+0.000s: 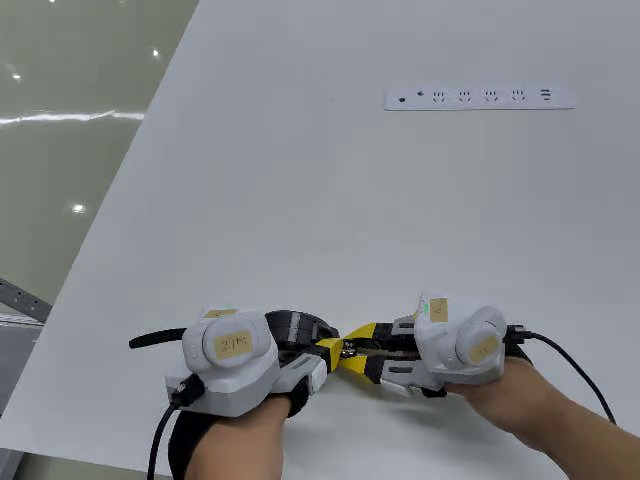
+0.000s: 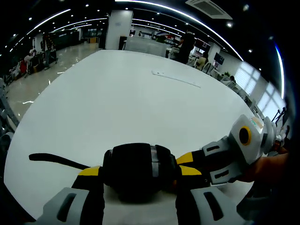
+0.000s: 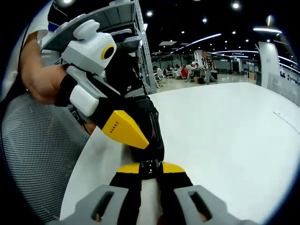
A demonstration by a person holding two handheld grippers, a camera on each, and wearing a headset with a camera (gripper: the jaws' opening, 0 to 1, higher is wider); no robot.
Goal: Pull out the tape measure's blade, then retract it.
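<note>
Head view first: both tools meet low on the white desk [image 1: 350, 200], close to its near edge. The left tool [image 1: 315, 340] clamps the black tape measure [image 1: 298, 328], whose black strap [image 1: 155, 338] trails off to the left. The right tool [image 1: 352, 348] comes in from the other side, its yellow tips touching the case front. A white power strip [image 1: 480, 97] lies well apart, far up the desk.

Left gripper view: the left tool [image 2: 140, 174] is closed on the tape measure [image 2: 136, 161], one yellow-tipped jaw pressed to each side of the case, which sits just above the desk [image 2: 131, 103]. The strap [image 2: 51, 159] sticks out to the left. The right tool [image 2: 187, 164] reaches in from the right and touches the case. The power strip [image 2: 176, 79] shows far off.

Right gripper view: the right tool [image 3: 150, 168] is pinched shut on the small metal end hook [image 3: 150, 164] of the blade, right at the mouth of the tape measure [image 3: 149, 126]. The left tool [image 3: 140, 136] grips the case from above left, held by a hand [image 3: 42, 79]. A grey mesh chair [image 3: 33, 154] stands beside the desk [image 3: 225, 140].
</note>
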